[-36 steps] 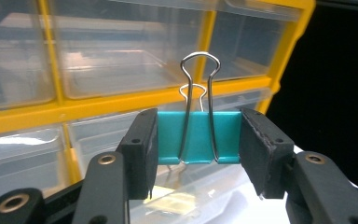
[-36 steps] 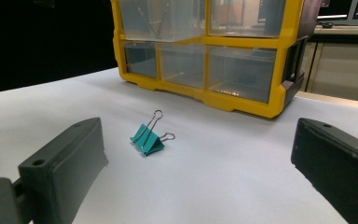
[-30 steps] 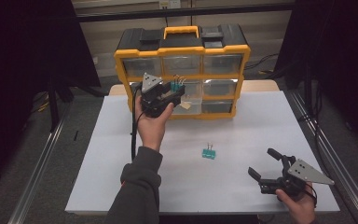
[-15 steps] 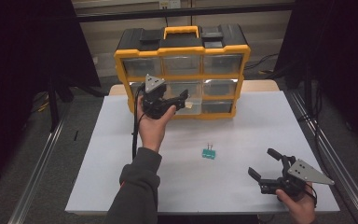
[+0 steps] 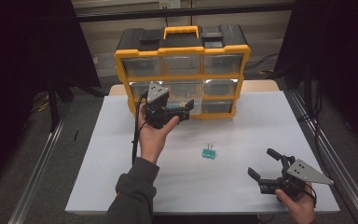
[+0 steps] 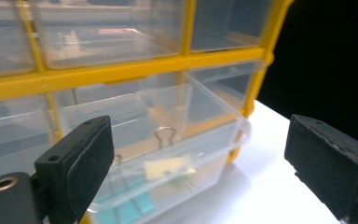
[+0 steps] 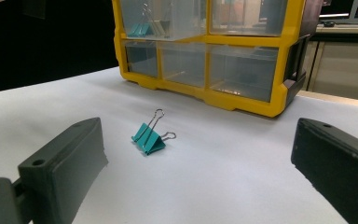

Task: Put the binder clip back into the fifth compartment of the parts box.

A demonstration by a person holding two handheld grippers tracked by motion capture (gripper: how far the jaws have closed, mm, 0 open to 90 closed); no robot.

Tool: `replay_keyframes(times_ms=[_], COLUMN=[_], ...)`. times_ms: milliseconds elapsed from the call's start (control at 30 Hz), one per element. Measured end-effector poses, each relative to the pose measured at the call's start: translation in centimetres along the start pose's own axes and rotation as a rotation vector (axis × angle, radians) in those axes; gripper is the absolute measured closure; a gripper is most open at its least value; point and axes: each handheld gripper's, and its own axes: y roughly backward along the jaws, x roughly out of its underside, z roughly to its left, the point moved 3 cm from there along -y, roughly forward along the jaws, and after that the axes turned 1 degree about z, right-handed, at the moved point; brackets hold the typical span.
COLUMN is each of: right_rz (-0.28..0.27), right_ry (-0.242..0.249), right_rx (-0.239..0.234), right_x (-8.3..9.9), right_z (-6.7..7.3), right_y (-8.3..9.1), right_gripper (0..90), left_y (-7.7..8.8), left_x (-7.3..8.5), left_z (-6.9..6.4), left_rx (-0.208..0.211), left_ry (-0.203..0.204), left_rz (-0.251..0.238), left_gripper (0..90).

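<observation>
Two tongs are in play: the left tongs (image 5: 182, 108), held raised at frame centre with the forearm reaching up from the bottom edge, have just been opening, nothing between the jaws, above the pulled-out clear plastic drawer (image 6: 168, 154). The right tongs (image 5: 265, 164), lower right, gape empty. A teal binder clip (image 5: 208, 152) with wire handles lies mid-worktop (image 5: 261, 121).

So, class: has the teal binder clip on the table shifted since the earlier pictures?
No. The teal binder clip keeps its spot on the white table, in front of the yellow drawer organizer.
</observation>
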Motion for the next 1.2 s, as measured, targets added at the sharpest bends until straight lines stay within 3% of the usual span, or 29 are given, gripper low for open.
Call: replay_keyframes(times_ms=[67,400,633,933,1200], right_rz=[0.002,0.001,0.001,0.0,0.0], right_ry=[0.0,0.0,-0.001,0.002,0.002], right_rx=[-0.001,0.0,0.001,-0.001,-0.001], right_x=[0.0,0.0,0.0,0.0,0.0], right_z=[0.0,0.0,0.1,0.1,0.1], right_y=[0.0,0.0,0.0,0.0,0.0], right_gripper=[2.3,2.3,2.3,2.4,2.3], left_y=[0.1,0.7,0.6,0.2,-0.8], left_x=[0.1,1.5,3.1,5.3,7.7], left_z=[-0.5,-2.3,-2.8,-3.3,-4.0], left_rx=[0.011,0.084,0.102,0.107,0.121], left_ry=[0.01,-0.016,-0.01,-0.024,-0.042], left_rz=[-0.008,0.001,0.014,0.064,0.143], left_gripper=[8.1,6.8,6.4,5.7,4.8])
